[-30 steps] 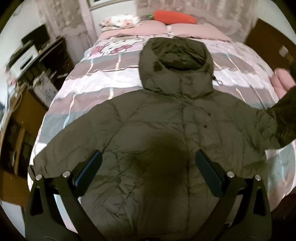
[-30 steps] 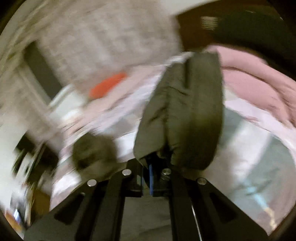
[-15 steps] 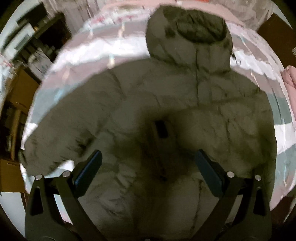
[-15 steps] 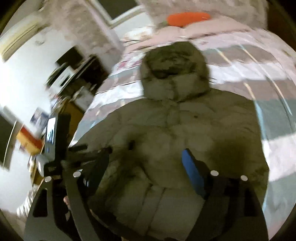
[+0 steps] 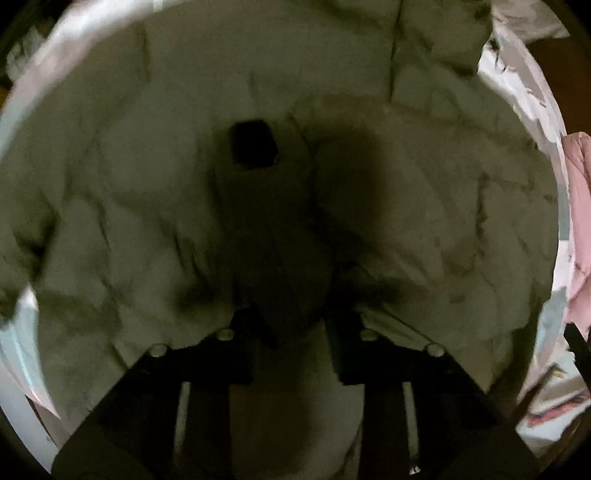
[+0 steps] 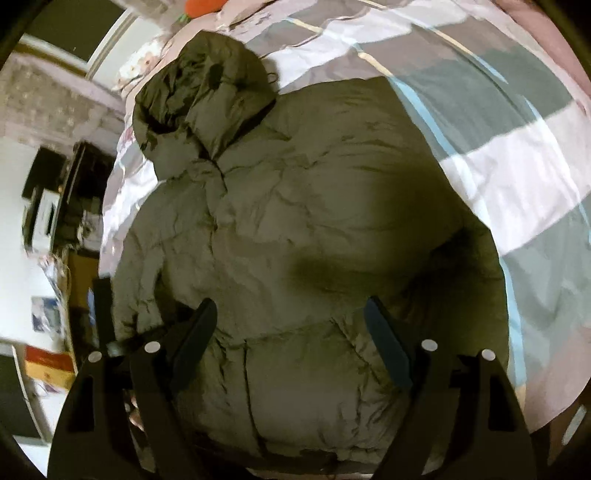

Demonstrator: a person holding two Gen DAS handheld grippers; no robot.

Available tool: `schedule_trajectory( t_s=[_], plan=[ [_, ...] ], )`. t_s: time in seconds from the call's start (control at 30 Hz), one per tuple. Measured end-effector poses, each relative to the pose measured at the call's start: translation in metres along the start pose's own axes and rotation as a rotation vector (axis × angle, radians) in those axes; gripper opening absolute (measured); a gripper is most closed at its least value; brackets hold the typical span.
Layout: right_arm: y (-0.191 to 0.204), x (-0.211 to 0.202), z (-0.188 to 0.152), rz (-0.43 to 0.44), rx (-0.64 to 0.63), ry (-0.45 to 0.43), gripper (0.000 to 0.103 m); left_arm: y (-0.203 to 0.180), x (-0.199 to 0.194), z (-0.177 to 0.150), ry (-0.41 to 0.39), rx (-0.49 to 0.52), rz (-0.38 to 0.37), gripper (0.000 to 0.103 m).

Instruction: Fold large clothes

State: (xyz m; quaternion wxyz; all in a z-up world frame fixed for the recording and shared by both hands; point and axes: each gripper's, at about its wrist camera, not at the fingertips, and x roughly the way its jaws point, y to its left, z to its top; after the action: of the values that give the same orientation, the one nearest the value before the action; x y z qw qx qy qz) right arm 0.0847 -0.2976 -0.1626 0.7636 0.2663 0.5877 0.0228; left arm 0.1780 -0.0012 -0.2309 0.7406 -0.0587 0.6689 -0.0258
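Observation:
An olive-green hooded puffer jacket [image 6: 295,236] lies spread on the bed, hood [image 6: 199,96] toward the headboard. Its right sleeve is folded in over the body. My right gripper [image 6: 291,332] is open and empty, hovering above the jacket's lower body. In the left wrist view the jacket [image 5: 147,184] fills the frame from very close. My left gripper [image 5: 291,332] has its jaws narrowed on a bulge of jacket fabric near the hem. A small black patch [image 5: 253,144] shows on the jacket ahead of it.
The bed has a striped pink, grey and white cover [image 6: 517,155]. An orange carrot-shaped pillow [image 6: 203,5] lies at the headboard. Dark furniture and shelves [image 6: 62,206] stand at the left of the bed. A pink cloth [image 5: 580,229] lies at the right.
My left gripper dropped down onto the jacket and closed from wide open onto fabric. My right gripper, which let go of the sleeve earlier, stays open above the jacket body.

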Motion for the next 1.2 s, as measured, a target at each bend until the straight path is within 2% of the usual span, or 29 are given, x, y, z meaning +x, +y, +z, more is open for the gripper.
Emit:
schedule_trajectory(
  t_s=[0.07,0.13,0.17,0.2,0.23,0.27,0.33,0.4,0.47,0.53,0.57,0.6,0.63,0.67,0.73,0.8,0.87,0.9,0.93,1.0,1.03,1.1,1.13,1.17,1.2],
  plan=[
    [0.001,0.005,-0.003,-0.019,-0.028,0.009,0.082,-0.006,-0.015,0.005,-0.115,0.035,0.067,0.025],
    [0.001,0.015,-0.002,-0.035,-0.046,0.018,0.082,-0.015,-0.035,0.007,-0.279,0.100,0.152,0.026],
    [-0.001,0.016,-0.002,-0.046,-0.049,0.019,0.082,-0.023,-0.046,0.006,-0.367,0.155,0.217,0.030],
    [-0.004,0.018,-0.001,-0.069,-0.048,0.016,0.082,-0.030,-0.052,0.006,-0.401,0.184,0.260,0.042],
    [-0.008,0.019,0.000,-0.083,-0.046,0.016,0.082,-0.031,-0.051,0.007,-0.407,0.198,0.326,0.048],
    [-0.011,0.020,0.001,-0.090,-0.040,0.016,0.082,-0.030,-0.046,0.010,-0.380,0.184,0.340,0.063],
    [-0.025,0.024,0.006,-0.072,0.008,0.015,0.082,-0.010,-0.029,0.015,-0.259,0.099,0.277,0.066],
    [-0.042,0.030,0.009,0.032,0.111,0.038,0.086,-0.006,-0.021,0.019,-0.200,0.052,0.228,0.065],
    [-0.059,0.044,0.011,0.150,0.247,0.068,0.088,-0.001,-0.020,0.021,-0.200,0.034,0.223,0.070],
    [-0.063,0.054,0.015,0.188,0.297,0.065,0.088,0.002,-0.026,0.022,-0.224,0.029,0.227,0.075],
    [-0.060,0.059,0.021,0.171,0.268,0.038,0.086,0.002,-0.026,0.023,-0.231,0.032,0.230,0.076],
    [-0.055,0.060,0.027,0.138,0.230,0.017,0.080,-0.001,-0.023,0.025,-0.228,0.038,0.232,0.077],
    [-0.050,0.064,0.034,0.076,0.178,0.001,0.073,-0.005,-0.020,0.023,-0.223,0.042,0.236,0.077],
    [-0.050,0.071,0.039,0.026,0.161,0.004,0.071,-0.005,-0.017,0.023,-0.217,0.043,0.245,0.077],
    [-0.061,0.084,0.045,-0.034,0.200,0.029,0.061,-0.004,-0.015,0.025,-0.209,0.044,0.271,0.077],
    [-0.074,0.093,0.048,-0.041,0.259,0.038,0.059,-0.004,-0.014,0.024,-0.203,0.041,0.263,0.077],
    [-0.070,0.090,0.048,-0.030,0.266,0.053,0.061,0.002,-0.021,0.023,-0.201,0.026,0.241,0.077],
    [-0.062,0.088,0.048,-0.008,0.251,0.076,0.066,0.008,-0.027,0.022,-0.202,0.016,0.234,0.078],
    [-0.057,0.086,0.047,0.023,0.234,0.093,0.076,0.016,-0.034,0.021,-0.209,0.000,0.232,0.080],
    [-0.040,0.079,0.041,0.062,0.183,0.114,0.081,0.043,-0.052,0.016,-0.244,-0.079,0.258,0.092],
    [-0.034,0.076,0.037,0.055,0.153,0.121,0.082,0.059,-0.059,0.014,-0.255,-0.129,0.270,0.093],
    [-0.020,0.069,0.029,0.039,0.095,0.137,0.081,0.107,-0.075,0.006,-0.252,-0.288,0.243,0.099],
    [-0.016,0.066,0.024,0.031,0.074,0.147,0.081,0.148,-0.082,-0.004,-0.233,-0.429,0.160,0.099],
    [-0.013,0.063,0.021,0.025,0.061,0.156,0.081,0.170,-0.083,-0.012,-0.223,-0.511,0.107,0.100],
    [-0.011,0.060,0.018,0.022,0.056,0.162,0.081,0.211,-0.083,-0.029,-0.204,-0.668,0.012,0.100]
  ],
)
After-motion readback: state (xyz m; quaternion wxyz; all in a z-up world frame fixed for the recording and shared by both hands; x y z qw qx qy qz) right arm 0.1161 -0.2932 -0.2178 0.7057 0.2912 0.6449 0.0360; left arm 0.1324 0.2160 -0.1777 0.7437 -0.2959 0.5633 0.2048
